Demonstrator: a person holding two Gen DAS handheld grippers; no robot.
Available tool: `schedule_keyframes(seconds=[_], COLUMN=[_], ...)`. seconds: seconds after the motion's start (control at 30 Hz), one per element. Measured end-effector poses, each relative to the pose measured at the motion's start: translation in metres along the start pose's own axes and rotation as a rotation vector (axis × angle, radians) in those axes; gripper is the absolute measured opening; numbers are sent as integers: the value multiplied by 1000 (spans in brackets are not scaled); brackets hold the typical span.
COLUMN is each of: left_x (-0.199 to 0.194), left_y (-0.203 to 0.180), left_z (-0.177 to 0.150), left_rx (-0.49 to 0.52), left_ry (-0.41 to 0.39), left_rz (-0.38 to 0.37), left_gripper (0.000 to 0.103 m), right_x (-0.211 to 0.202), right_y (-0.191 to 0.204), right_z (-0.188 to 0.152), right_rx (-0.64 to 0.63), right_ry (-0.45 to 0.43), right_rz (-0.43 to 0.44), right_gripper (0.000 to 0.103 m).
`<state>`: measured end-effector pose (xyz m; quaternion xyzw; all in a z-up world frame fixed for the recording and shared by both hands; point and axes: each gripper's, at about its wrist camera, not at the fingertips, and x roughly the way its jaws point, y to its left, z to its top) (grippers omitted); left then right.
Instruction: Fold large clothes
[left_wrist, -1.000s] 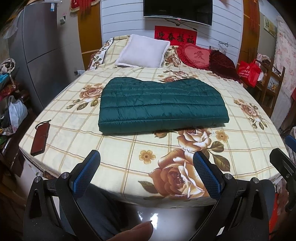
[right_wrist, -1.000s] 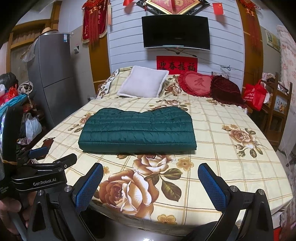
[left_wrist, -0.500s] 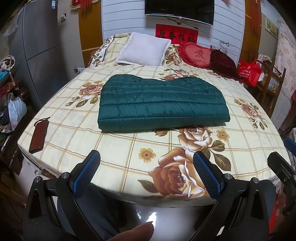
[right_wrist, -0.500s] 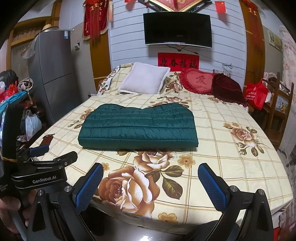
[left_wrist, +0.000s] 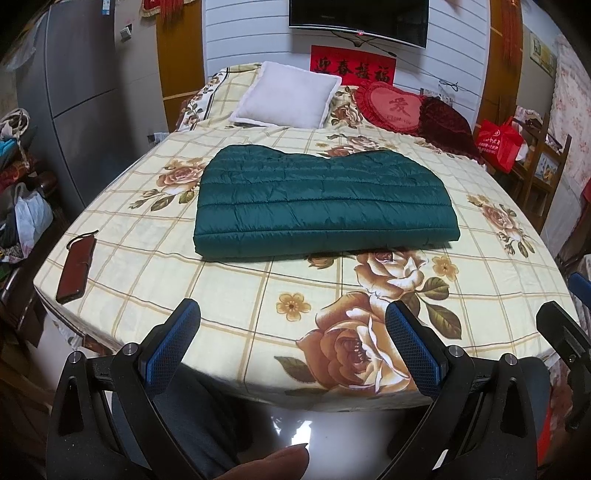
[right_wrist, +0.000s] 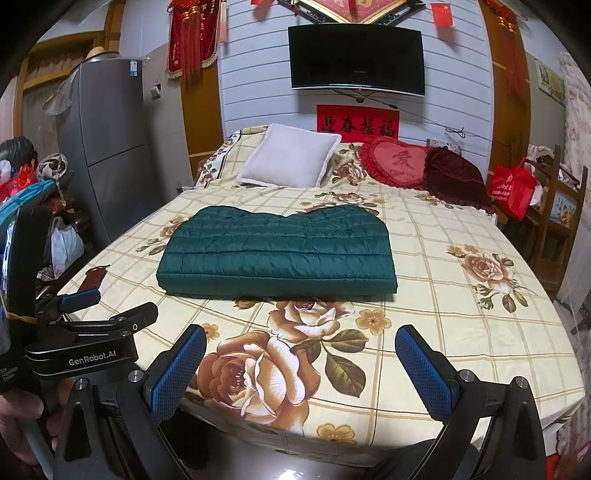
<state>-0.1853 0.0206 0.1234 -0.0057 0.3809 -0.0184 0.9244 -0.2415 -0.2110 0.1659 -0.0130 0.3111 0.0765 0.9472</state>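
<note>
A dark green quilted down jacket (left_wrist: 325, 205) lies folded into a flat rectangle in the middle of the bed; it also shows in the right wrist view (right_wrist: 279, 253). My left gripper (left_wrist: 293, 345) is open and empty, held off the foot of the bed, well short of the jacket. My right gripper (right_wrist: 301, 367) is open and empty, also off the bed's near edge. The left gripper's body (right_wrist: 85, 343) shows at the left of the right wrist view.
The bed (left_wrist: 236, 295) has a cream floral checked sheet. A brown wallet-like case (left_wrist: 75, 271) lies at its left edge. A white pillow (left_wrist: 286, 96) and red cushions (left_wrist: 395, 107) sit at the head. A grey fridge (right_wrist: 110, 147) stands left, wooden shelving (right_wrist: 554, 229) right.
Both grippers have drawn back slightly and tilted down, so the bed sits lower in both views. The jacket has not moved.
</note>
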Motion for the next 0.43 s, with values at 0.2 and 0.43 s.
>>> schedule_keyframes(seconds=[0.2,0.43], left_x=[1,-2], left_y=[-1,1], left_z=[-1,-1], left_rx=[-5,-11], left_ry=[-1,-19], left_rz=[-16,-12], left_gripper=[101,101], right_x=[0,0], right_y=[0,1], right_z=[0,0], right_rx=[-1,0], right_ry=[1,2], right_rz=[1,0], right_gripper=[102,102])
